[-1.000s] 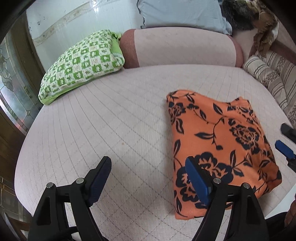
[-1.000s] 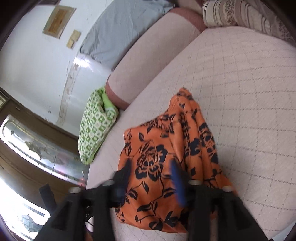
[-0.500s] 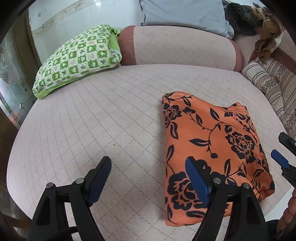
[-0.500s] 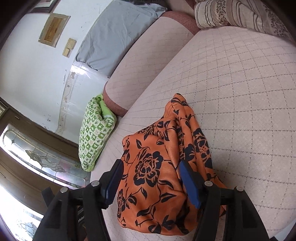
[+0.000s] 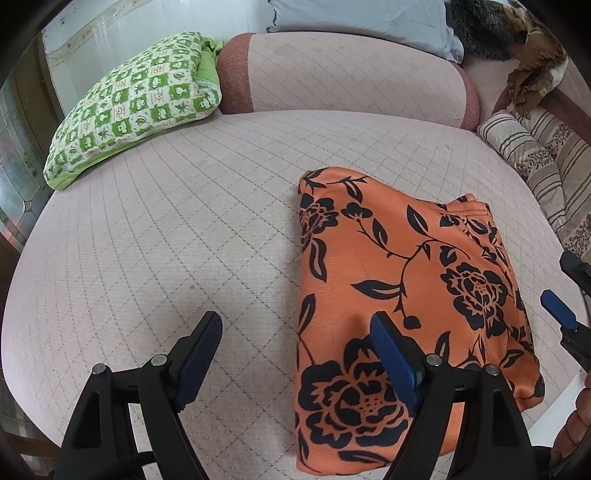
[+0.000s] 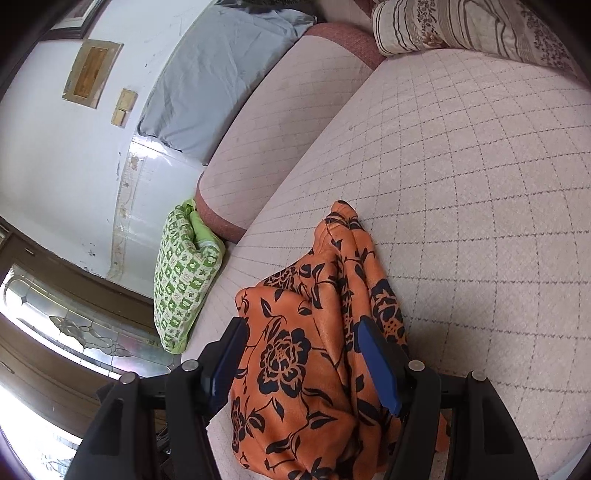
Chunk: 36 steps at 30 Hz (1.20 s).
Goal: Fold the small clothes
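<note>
An orange garment with black flowers lies folded on the pale quilted mattress, right of the middle. My left gripper hovers open over its near left edge, one finger above the cloth and the other above bare mattress. At that view's right edge my right gripper shows beside the garment's right side. In the right wrist view the garment lies bunched under and between the spread fingers of my right gripper, which is open and grips nothing.
A green checked pillow rests at the back left. Behind the mattress are a pink bolster and a grey pillow. Striped cushions line the right side. The mattress's front edge is close below the grippers.
Both grippers have shifted a little and tilted, so the garment sits slightly differently in each view. The garment has not moved and both jaws stand as wide as before.
</note>
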Available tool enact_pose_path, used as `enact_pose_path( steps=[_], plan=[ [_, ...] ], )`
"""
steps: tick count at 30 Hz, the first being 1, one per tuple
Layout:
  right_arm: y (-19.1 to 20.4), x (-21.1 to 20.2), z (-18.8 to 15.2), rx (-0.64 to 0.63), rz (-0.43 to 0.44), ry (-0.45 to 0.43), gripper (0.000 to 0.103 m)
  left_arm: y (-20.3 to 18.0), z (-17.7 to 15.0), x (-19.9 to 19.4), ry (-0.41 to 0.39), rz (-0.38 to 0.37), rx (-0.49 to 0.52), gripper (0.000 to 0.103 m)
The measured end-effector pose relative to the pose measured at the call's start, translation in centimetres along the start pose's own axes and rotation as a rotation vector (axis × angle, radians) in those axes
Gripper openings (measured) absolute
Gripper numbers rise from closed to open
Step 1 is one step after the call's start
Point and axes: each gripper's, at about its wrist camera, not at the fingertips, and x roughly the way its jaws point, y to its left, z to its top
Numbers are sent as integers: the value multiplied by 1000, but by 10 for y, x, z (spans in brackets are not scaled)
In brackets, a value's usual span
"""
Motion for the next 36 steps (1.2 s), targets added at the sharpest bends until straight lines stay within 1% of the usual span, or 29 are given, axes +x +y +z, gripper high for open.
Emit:
enact_pose_path(
  steps=[17,27,33,36],
  plan=[
    [-7,7,2,27,-17,20,66,-7,3,14,19,-7,-7,83],
    [-10,12,-1,41,-38,28,66,-7,3,17,12,-21,-2,83],
    [-17,14,0,70,-45,35,66,-8,3,20,12,-44,0,83],
    [-17,15,1,69,-51,36,66,-7,3,20,10,-69,0,83]
  ],
)
